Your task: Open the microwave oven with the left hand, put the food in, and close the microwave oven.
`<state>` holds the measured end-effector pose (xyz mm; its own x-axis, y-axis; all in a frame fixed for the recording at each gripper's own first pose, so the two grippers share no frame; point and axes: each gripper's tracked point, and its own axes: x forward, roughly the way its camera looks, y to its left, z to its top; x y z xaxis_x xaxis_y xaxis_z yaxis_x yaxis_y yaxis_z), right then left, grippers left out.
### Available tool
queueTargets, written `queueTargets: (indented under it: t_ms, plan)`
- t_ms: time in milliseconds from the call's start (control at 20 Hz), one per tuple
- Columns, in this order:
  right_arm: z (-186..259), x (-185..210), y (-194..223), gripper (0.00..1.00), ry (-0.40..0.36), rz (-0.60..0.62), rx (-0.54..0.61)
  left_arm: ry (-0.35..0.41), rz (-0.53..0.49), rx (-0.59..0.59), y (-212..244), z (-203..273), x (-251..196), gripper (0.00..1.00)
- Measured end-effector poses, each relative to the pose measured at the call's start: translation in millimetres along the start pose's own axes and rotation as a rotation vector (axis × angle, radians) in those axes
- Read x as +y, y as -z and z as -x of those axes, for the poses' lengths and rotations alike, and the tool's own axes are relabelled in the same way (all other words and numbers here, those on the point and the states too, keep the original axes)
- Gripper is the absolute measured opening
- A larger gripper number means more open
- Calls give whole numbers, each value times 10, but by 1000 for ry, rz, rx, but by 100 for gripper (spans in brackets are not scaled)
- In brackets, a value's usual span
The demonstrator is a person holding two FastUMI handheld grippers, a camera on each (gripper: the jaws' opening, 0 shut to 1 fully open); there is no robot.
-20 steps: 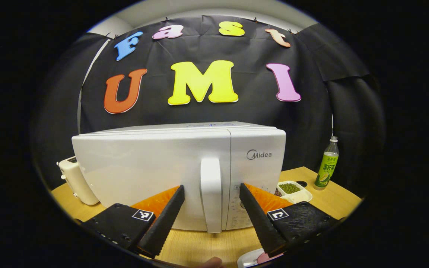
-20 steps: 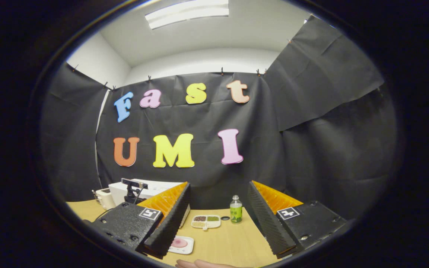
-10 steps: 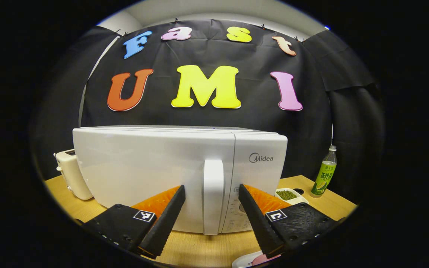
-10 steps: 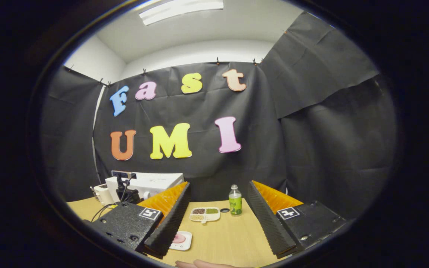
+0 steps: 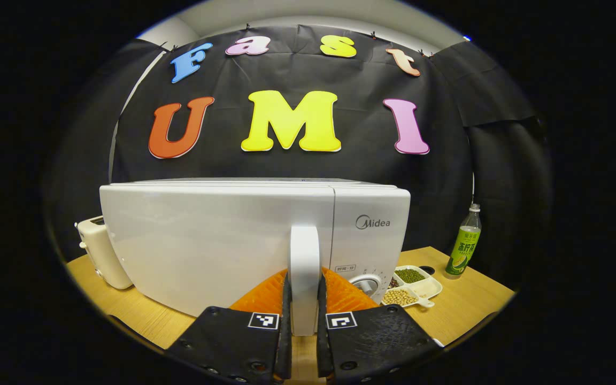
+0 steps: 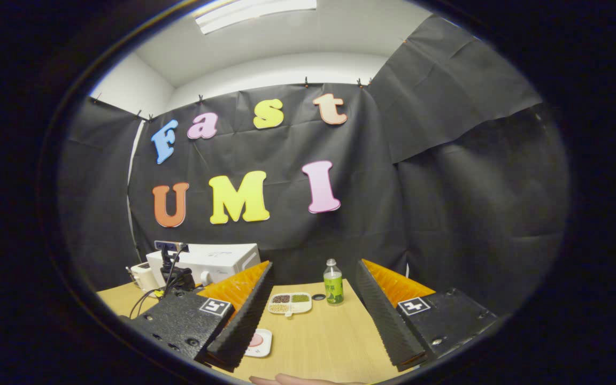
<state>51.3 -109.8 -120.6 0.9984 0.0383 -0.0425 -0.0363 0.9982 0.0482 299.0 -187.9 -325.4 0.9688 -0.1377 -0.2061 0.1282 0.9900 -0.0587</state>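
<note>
The left gripper [image 5: 304, 321] has its jaws clenched on the microwave door handle [image 5: 304, 262]; the right gripper [image 6: 312, 313] hangs released above the desk [image 6: 318, 342].

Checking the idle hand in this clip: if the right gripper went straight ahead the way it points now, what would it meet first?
Probably the divided snack tray on the table: it lies between the open right gripper fingers' line. The bottle stands slightly farther back; depth is hard to judge.

The microwave oven [image 5: 222, 240] is showing a smooth, glossy white plastic shell, its handle [image 5: 304, 278] gleaming alike. The table [image 6: 318, 342] is looking like matt, pale wood grain, and the bottle [image 6: 332, 282] like clear plastic.
</note>
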Motion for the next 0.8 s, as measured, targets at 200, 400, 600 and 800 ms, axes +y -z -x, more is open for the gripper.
queueTargets:
  t_ms: [200,400,600,800]
  plan:
    - [3,30,0,98,-7,7,-8,22,-11,20,-2,41,-18,18]
    - [-37,108,52,98,-24,3,6,-2,21,21,-6,12,7,17]
    - [-9,160,87,98,-30,17,20,-24,-5,42,21,46,9,18]
    - [53,138,-28,98,-28,43,-22,-31,-3,7,6,259,-7,18]
